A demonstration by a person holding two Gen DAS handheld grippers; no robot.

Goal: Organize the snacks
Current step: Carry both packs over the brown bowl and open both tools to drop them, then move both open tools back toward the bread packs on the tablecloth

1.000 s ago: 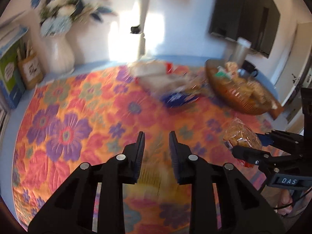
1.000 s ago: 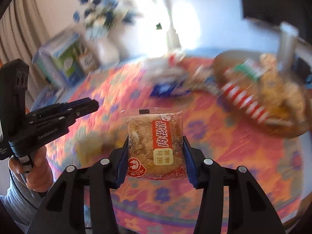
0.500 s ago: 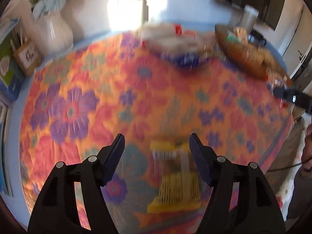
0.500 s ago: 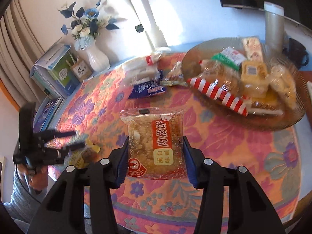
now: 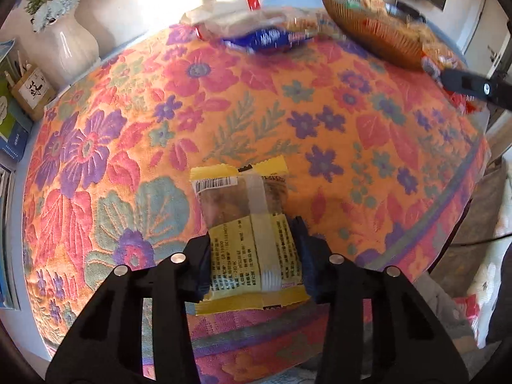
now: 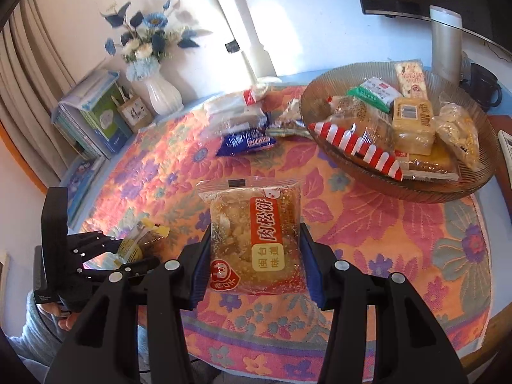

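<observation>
Left gripper (image 5: 252, 256) is clamped on yellow snack pack (image 5: 246, 220). Right gripper (image 6: 254, 262) grips red-label pastry pack (image 6: 256, 240), w/ snack bowl (image 6: 400, 185) ahead to its right.

two grippers (image 6: 254, 265), one bowl (image 6: 416, 188), one vase (image 6: 163, 94)
</observation>
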